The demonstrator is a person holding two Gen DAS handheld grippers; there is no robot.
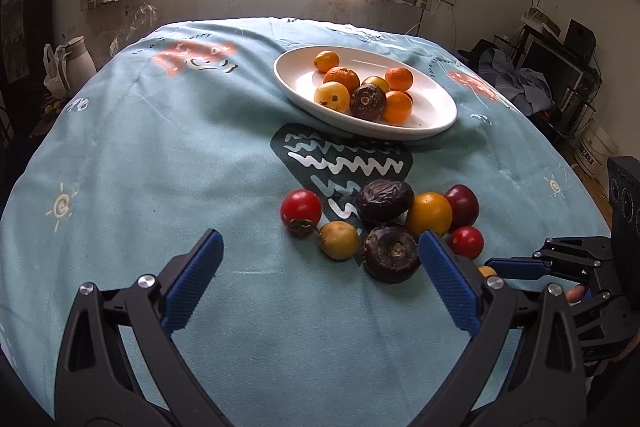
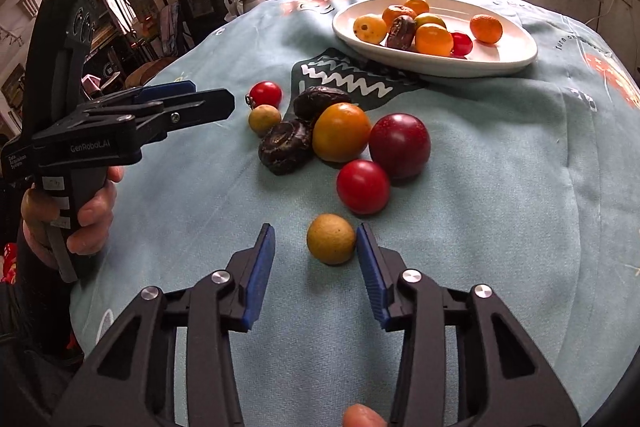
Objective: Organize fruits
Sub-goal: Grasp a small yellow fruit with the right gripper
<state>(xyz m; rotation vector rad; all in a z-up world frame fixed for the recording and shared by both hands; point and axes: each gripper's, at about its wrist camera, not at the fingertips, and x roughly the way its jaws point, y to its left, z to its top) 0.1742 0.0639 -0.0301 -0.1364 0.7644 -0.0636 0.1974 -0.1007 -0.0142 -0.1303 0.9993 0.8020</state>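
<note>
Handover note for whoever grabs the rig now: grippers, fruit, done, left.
Left gripper: open, empty, hovering over the cloth short of the loose pile.
Right gripper: open, fingers either side of a small yellow fruit, not closed on it.
White plate: already holds about eight fruits.
Loose on the tablecloth: two red tomatoes, two dark wrinkled fruits, orange fruit, dark red plum, yellow-green fruit, plus the one at the right gripper.
Left: probably grasp that one, then move the rest to the plate.
</note>
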